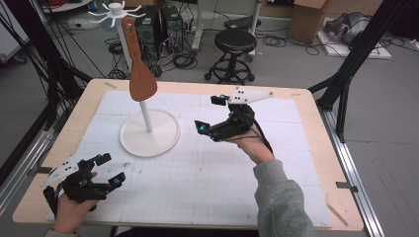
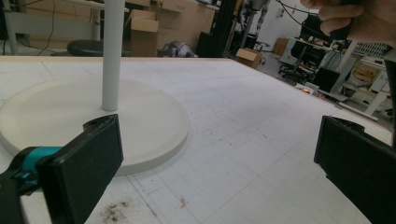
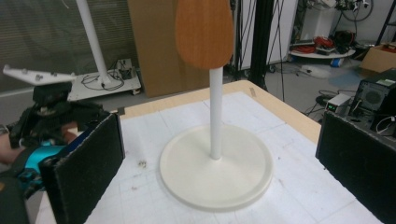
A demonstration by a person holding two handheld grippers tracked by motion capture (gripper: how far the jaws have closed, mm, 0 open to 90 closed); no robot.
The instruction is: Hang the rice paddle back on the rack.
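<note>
High view: brown wooden spatula hangs, blade down.

So the whole setup sits on a light wooden table with rounded corners, and most of its top is covered by a white gridded mat that leaves just a strip of bare wood around the edges. Standing on the mat, toward the left-back part, is a white stand with a round flat disc base and a thin upright pole. There are a few dark crumbs or smudges on the mat just in front of that base.
</note>
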